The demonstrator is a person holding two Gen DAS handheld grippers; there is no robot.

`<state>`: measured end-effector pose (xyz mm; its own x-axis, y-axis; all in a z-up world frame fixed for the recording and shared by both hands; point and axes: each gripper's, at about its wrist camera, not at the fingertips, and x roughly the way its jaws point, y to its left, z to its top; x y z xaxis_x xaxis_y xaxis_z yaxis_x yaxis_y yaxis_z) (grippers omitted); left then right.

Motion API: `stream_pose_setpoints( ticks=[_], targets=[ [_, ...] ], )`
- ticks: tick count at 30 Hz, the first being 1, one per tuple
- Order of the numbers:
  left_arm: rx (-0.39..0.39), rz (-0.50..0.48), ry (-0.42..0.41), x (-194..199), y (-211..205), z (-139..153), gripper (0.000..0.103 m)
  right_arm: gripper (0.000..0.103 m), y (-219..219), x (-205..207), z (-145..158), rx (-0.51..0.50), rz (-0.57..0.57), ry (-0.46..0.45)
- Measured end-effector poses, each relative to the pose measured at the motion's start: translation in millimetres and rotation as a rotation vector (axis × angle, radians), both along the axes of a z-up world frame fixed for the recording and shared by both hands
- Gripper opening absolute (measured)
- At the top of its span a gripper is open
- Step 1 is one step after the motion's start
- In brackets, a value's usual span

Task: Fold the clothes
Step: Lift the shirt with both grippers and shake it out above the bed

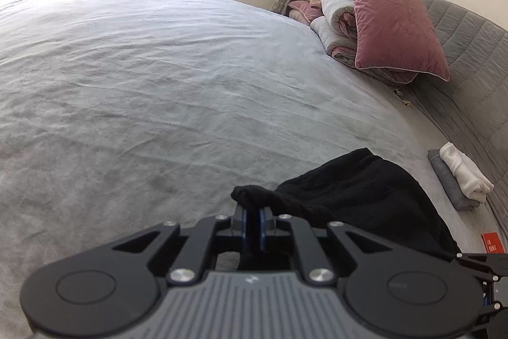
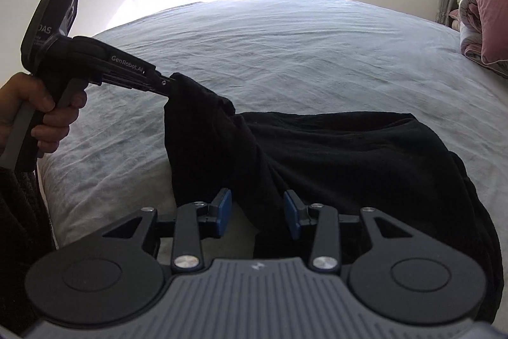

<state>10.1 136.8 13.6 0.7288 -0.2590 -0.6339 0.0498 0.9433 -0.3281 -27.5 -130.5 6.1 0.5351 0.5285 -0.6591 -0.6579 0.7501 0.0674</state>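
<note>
Nearest the lens in the right wrist view, the right gripper stands partly open, its blue pads apart on either side of a fold of the black garment without pressing on it. In the left wrist view the left gripper is nearly closed, pinching a bunched corner of the same black garment, with cloth poking out past the tips. Only the right wrist view shows the person's hand around the left gripper's handle at the left, and that left gripper lifting the corner so the cloth hangs from it in a drooping column. It also shows the garment's full spread: a dark, rumpled, soft mass lying at the near edge of the bed, its lifted end at the left and the rest flat toward the right. Only the left wrist view shows the folded grey cloth with a rolled white cloth on it near the bed's right edge, a red card beside them, and the pink pillow leaning on rolled bedding at the far right corner.
</note>
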Motion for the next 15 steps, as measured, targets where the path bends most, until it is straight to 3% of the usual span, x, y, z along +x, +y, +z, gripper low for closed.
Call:
stream_pose_setpoints(
  ticks=[9,15],
  targets=[
    [-0.010,0.017,0.005,5,-4,0,0.007,0.041,19,-13,-6,-0.018,0.099,-0.009],
    [-0.012,0.018,0.007,6,-5,0,0.007,0.041,29,-7,-15,-0.123,0.055,-0.068]
  ],
)
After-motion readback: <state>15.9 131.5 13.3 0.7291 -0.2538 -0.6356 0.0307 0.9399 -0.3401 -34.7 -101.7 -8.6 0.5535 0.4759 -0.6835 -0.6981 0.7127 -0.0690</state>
